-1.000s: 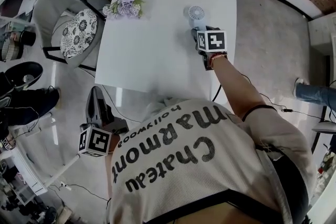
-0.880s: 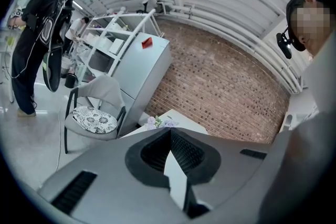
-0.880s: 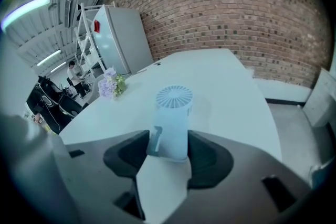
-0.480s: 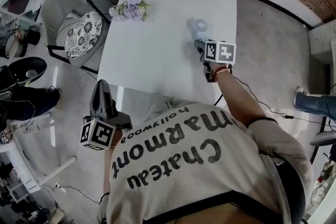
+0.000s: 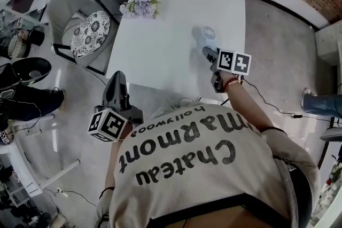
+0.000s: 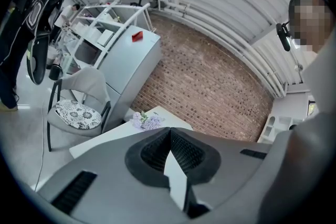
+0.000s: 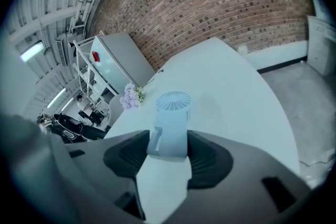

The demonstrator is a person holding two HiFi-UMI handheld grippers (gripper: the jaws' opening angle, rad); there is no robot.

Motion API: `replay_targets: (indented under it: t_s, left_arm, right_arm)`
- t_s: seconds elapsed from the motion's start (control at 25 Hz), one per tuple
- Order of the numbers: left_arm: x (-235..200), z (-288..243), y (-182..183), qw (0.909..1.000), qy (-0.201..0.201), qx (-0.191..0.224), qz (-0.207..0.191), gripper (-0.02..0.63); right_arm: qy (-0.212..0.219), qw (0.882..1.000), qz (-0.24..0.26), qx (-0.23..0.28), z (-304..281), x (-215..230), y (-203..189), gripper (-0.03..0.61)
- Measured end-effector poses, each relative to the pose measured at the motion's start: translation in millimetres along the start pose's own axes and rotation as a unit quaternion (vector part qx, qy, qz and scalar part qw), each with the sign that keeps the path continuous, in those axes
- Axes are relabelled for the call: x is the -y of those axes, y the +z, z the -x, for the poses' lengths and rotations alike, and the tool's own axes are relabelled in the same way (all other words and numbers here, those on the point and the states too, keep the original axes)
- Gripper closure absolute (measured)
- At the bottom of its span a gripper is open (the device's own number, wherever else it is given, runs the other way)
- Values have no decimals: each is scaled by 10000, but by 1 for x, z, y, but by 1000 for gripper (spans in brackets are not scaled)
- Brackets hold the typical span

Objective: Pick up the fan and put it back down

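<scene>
A small pale-blue hand fan (image 7: pixel 170 123) with a round grille head stands between the pads of my right gripper (image 7: pixel 169 140), which is shut on its handle. From the head view the fan (image 5: pixel 207 33) sits over the right half of the white table (image 5: pixel 171 18), just beyond the right gripper (image 5: pixel 208 52). Whether its foot touches the tabletop is hidden. My left gripper (image 5: pixel 117 78) hangs off the table's near-left edge, its jaws closed with nothing between them; the same shows in the left gripper view (image 6: pixel 169 131).
A bunch of lilac flowers (image 5: pixel 140 6) lies at the table's far left edge. A chair with a patterned cushion (image 5: pixel 88 32) stands left of the table. A cable (image 5: pixel 278 107) and someone's leg (image 5: pixel 320 101) are on the floor at right.
My right gripper has drawn the fan toward the table's near edge, away from the flowers. The left gripper has stayed beside the table's near-left edge.
</scene>
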State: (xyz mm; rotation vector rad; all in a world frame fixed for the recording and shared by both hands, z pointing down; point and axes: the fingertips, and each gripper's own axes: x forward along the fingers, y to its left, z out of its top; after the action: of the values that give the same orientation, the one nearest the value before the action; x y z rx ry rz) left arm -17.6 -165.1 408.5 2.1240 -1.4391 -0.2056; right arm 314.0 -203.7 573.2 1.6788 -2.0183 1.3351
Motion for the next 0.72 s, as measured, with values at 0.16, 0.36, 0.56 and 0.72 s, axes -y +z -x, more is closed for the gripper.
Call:
replay_targets:
  t_s: [0.16, 0.36, 0.56, 0.72]
  left_arm:
    - [-9, 4, 12, 9998, -162, -64, -34, 612]
    - [-21, 11, 30, 9993, -344, -111, -30, 612]
    - [-35, 21, 42, 9978, -609, -233, -70, 612]
    - [-46, 30, 52, 9965, -783, -286, -89, 612]
  right_arm:
    - [21, 9995, -274, 126, 9, -18, -6, 354]
    - [14, 9983, -490, 319, 22, -45, -15, 354]
    - [27, 9976, -470, 508, 32, -81, -25, 354]
    - [61, 9971, -389, 646, 39, -112, -32, 354]
